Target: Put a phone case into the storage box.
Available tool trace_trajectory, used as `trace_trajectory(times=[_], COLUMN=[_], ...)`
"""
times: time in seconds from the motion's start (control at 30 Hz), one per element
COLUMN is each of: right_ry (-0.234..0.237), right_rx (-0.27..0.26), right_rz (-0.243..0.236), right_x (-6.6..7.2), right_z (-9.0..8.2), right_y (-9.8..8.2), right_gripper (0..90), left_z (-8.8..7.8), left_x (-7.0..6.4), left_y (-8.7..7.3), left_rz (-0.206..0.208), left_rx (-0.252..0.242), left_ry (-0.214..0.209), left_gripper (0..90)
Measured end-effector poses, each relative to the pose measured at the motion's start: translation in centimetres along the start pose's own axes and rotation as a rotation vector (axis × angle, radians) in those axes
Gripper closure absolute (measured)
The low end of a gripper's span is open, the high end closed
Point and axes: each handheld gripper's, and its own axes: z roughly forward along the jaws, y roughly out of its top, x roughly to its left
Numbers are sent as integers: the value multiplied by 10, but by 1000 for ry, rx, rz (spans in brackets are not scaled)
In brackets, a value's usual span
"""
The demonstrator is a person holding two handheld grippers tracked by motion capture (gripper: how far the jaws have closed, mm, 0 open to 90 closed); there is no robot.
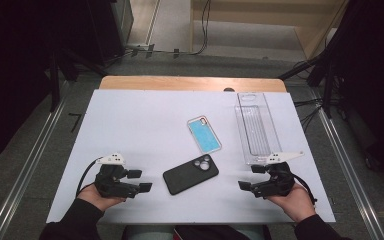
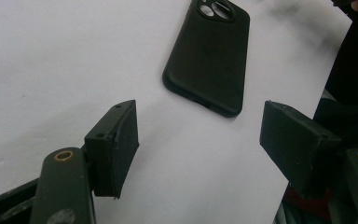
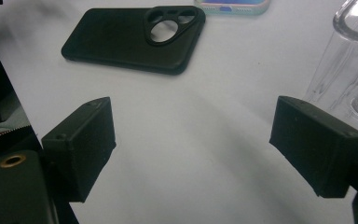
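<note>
Grippers, left (image 1: 139, 181) and right (image 1: 249, 177), are waiting on either side of the black case (image 1: 190, 174), jaws apart, seemingly ready for picking it.

Between my grippers on the worktop (image 1: 145, 125) lies the black phone case (image 1: 190, 174); behind it the blue-backed phone case (image 1: 204, 134), the clear plastic tray (image 1: 256, 127) to its right.

- White surface (image 1: 145, 125) over a wooden tabletop edge (image 1: 190, 83) at the far side.
- Grey floor (image 1: 35, 165) all around, metal rails (image 1: 345, 155) alongside.
- Dark equipment (image 1: 10, 65) left and right; pale wooden steps (image 1: 260, 30) beyond.
</note>
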Motion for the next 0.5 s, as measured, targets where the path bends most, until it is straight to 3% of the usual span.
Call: trace_trajectory(times=[0.37, 0.5], right_ry=[-2, 2], right_rx=[1, 2], right_rz=[1, -5], right_x=[0, 1], right_z=[0, 1], right_y=[0, 0], right_gripper=[122, 122], left_z=[0, -1], left_x=[0, 1], left_y=[0, 1], left_rz=[-7, 6], left_rx=[4, -7], left_ry=[1, -18], left_gripper=[284, 284])
